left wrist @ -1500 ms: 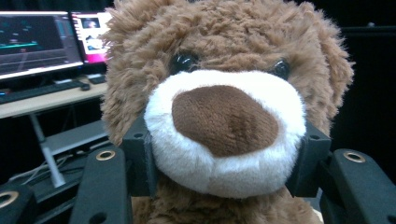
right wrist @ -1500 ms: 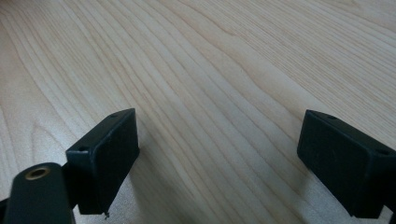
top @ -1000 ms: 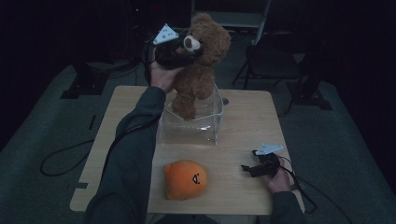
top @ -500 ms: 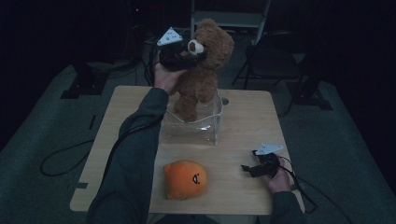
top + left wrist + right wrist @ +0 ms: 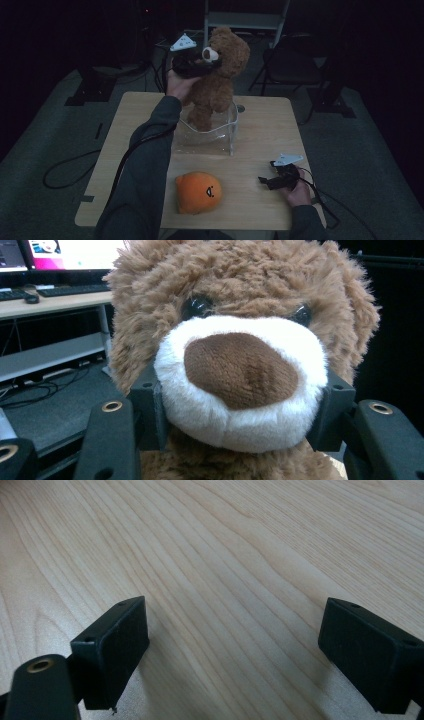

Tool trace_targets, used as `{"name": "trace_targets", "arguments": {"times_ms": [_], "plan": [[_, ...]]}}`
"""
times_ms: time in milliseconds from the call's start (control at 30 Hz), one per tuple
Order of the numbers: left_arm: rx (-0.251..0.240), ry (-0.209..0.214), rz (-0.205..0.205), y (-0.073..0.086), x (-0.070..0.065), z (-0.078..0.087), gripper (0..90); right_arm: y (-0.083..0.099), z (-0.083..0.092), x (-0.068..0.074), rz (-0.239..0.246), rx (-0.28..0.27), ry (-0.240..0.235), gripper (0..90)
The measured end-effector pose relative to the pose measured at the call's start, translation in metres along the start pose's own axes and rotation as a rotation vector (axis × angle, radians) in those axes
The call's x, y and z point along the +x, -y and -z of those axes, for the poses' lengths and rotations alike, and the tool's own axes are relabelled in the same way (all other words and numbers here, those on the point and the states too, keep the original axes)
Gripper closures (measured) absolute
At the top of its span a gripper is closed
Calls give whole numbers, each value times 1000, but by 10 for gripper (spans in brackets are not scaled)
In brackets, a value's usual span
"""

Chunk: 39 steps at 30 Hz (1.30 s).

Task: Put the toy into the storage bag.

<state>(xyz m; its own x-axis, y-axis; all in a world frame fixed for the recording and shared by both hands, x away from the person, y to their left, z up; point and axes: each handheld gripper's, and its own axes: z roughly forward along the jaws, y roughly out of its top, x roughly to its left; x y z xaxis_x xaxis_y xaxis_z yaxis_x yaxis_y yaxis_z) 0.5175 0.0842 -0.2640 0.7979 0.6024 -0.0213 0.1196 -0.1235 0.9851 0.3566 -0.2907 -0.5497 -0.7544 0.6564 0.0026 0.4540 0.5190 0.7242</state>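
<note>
A brown teddy bear (image 5: 220, 80) hangs upright over a clear plastic box (image 5: 230, 131) at the middle of the wooden table (image 5: 265, 120), its feet down inside the box. My left gripper (image 5: 200, 62) is shut on the bear's white muzzle (image 5: 240, 385), one black jaw on each side of it. An orange plush ball with a drawn face (image 5: 198, 192) lies near the table's front edge. My right gripper (image 5: 267, 181) rests low on the table at the front right, open, with bare wood between its jaws (image 5: 235, 645).
A folding chair (image 5: 287, 60) and a metal frame stand in the dark behind the table. Cables trail on the grey floor at the left (image 5: 65, 170). In the left gripper view a desk with a lit monitor (image 5: 75, 252) is behind the bear.
My left gripper has lifted the bear a little higher out of the box and slightly away. The right gripper and the orange plush have stayed put.
</note>
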Motion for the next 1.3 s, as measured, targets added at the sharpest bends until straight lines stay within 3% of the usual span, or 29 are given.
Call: {"name": "trace_targets", "arguments": {"times_ms": [800, 1300], "plan": [[31, 28, -6, 11, 2, -2, 402, 0, 0, 0, 2, 0, -1, 119], [98, 100, -21, 17, 0, -7, 400, 0, 0, 0, 4, 0, -3, 119]]}}
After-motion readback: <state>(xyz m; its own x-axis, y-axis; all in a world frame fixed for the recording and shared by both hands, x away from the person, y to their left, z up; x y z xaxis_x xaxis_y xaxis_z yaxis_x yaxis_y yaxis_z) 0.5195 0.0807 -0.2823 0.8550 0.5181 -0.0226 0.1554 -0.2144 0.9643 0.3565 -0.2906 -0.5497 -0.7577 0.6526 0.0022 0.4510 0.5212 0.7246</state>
